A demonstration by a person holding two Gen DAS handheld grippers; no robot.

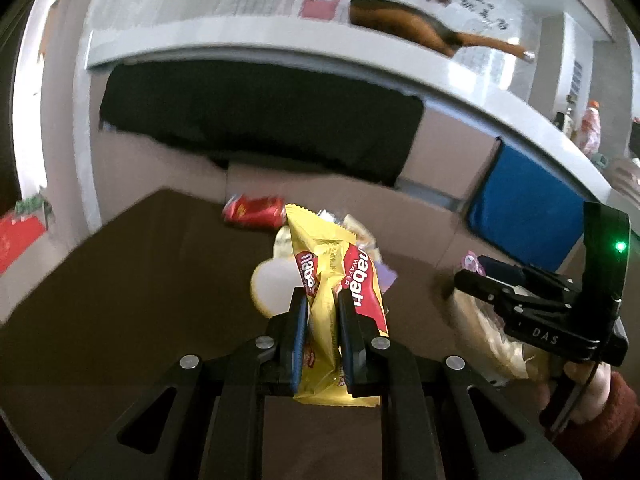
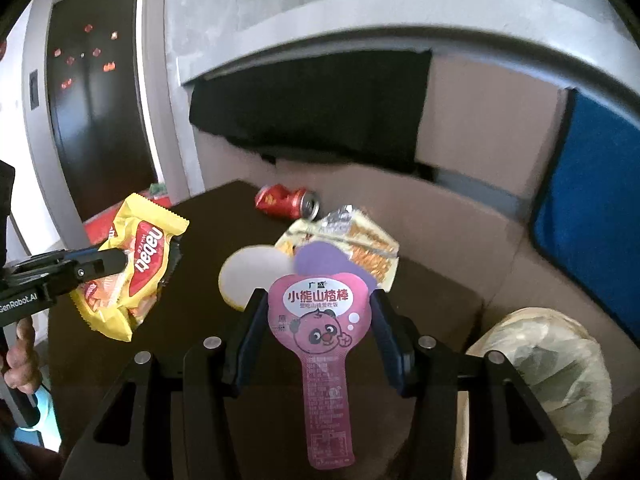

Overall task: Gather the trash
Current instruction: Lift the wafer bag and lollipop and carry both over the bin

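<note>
My left gripper (image 1: 323,296) is shut on a yellow Nabati wafer wrapper (image 1: 320,248), held up above the dark brown table (image 1: 140,280). From the right wrist view the same wrapper (image 2: 140,264) hangs crumpled from the left gripper (image 2: 120,259) at the left. My right gripper (image 2: 318,300) is shut on a pink paddle-shaped snack wrapper (image 2: 320,328) with a cartoon bear, its pads pressing both edges. That gripper (image 1: 464,276) shows side-on at the right of the left wrist view. A crushed red can (image 2: 288,200), a white round lid (image 2: 252,276) and a clear cracker wrapper (image 2: 360,240) lie on the table.
A pale plastic bag (image 2: 552,368) sits open beside the table at the right. Cardboard boxes (image 2: 460,216) and a blue panel (image 2: 592,200) stand behind, under a grey counter (image 1: 280,52) with a brown pan (image 1: 400,20). A hand (image 1: 592,392) in a red sleeve holds the right gripper.
</note>
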